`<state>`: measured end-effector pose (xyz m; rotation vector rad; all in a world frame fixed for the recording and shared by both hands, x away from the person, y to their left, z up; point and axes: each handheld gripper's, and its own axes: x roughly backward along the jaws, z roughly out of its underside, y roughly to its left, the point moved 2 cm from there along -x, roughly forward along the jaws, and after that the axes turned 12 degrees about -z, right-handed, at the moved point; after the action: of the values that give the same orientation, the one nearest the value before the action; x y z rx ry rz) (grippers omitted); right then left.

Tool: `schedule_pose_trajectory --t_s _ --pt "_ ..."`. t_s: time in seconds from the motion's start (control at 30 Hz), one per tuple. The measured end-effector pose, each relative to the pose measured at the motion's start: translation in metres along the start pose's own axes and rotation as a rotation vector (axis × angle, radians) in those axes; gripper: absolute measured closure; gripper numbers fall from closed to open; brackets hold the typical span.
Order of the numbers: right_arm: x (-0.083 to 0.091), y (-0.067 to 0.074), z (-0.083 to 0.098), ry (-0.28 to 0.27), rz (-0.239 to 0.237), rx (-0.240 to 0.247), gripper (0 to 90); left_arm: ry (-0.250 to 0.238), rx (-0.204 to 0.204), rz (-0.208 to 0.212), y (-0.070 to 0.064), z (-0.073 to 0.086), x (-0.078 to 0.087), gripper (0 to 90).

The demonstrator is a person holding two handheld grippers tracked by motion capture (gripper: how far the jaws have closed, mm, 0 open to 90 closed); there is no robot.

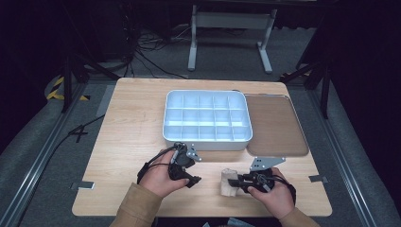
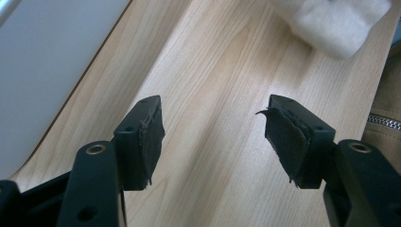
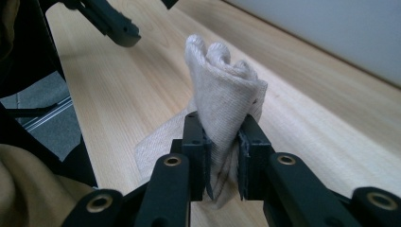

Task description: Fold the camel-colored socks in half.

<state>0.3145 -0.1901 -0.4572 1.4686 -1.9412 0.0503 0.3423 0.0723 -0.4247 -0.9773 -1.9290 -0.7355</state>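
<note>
A beige cloth (image 3: 224, 97) is bunched up between the jaws of my right gripper (image 3: 222, 146), which is shut on it and holds its folded top up off the table. In the high view the cloth (image 1: 229, 182) lies near the table's front edge, with the right gripper (image 1: 236, 181) pointing left into it. My left gripper (image 1: 193, 180) sits a little to the left of the cloth. In the left gripper view that left gripper (image 2: 215, 130) stands open over bare wood, and the cloth (image 2: 331, 23) lies ahead at the upper right.
A white divided tray (image 1: 207, 137) with several compartments stands in the middle of the wooden table (image 1: 127, 132). A flat brown tray (image 1: 275, 124) lies to its right. The person's tan sleeves come in at the front edge.
</note>
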Motion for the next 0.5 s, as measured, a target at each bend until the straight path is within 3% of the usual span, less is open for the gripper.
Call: schedule_pose_trajectory --t_s 0.5 --pt "0.029 -0.008 -0.029 -0.014 0.071 0.029 76.7 -0.007 0.05 -0.025 0.016 0.013 0.013 38.4"
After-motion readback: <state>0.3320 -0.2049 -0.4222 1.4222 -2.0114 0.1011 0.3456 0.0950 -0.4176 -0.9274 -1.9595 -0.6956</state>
